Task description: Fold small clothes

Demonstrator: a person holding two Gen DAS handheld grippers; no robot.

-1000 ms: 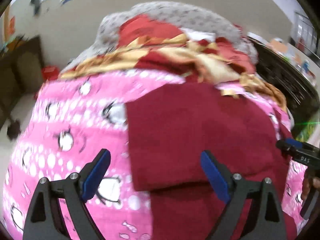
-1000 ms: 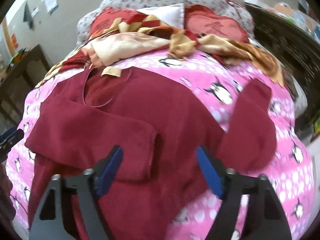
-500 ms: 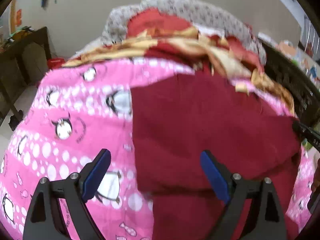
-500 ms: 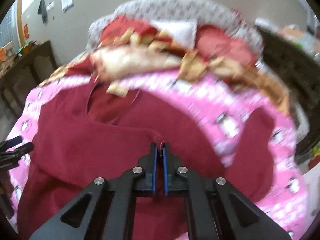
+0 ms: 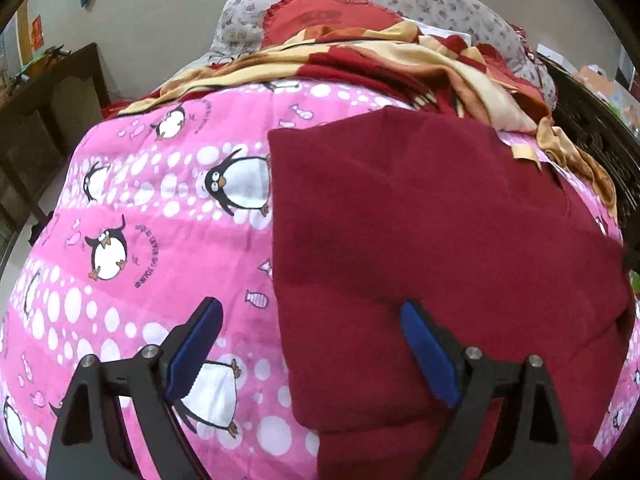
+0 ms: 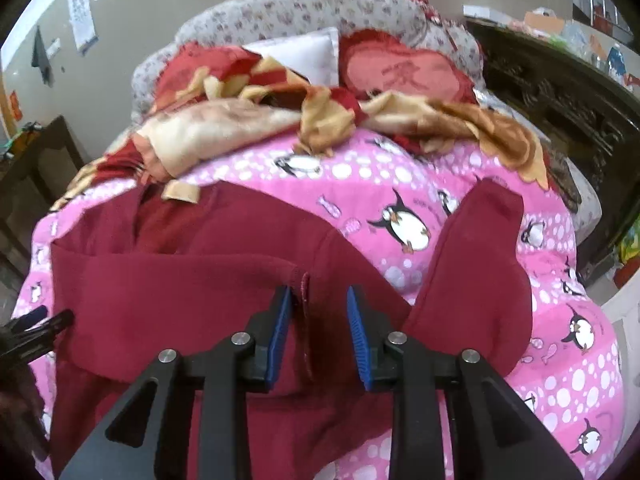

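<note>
A maroon sweater (image 5: 420, 220) lies flat on a pink penguin quilt (image 5: 140, 220). One sleeve is folded across its chest, and the cuff (image 6: 306, 284) ends between the jaws of my right gripper (image 6: 319, 292). Those jaws are opening, and the pads stand clear of the cloth. The other sleeve (image 6: 480, 264) lies spread out to the right on the quilt (image 6: 400, 176). My left gripper (image 5: 309, 306) hangs wide open over the sweater's left edge and holds nothing. Its tips also show at the left rim of the right wrist view (image 6: 52, 316).
A crumpled red and gold blanket (image 6: 240, 128) and pillows (image 6: 400, 72) are heaped at the far end of the bed. Dark carved furniture (image 6: 560, 92) runs along the right side. A dark wooden table (image 5: 48, 92) stands to the left.
The right gripper went from wide open to shut at the folded sleeve's cuff, and now stands partly open around it. The left gripper has sunk closer to the quilt.
</note>
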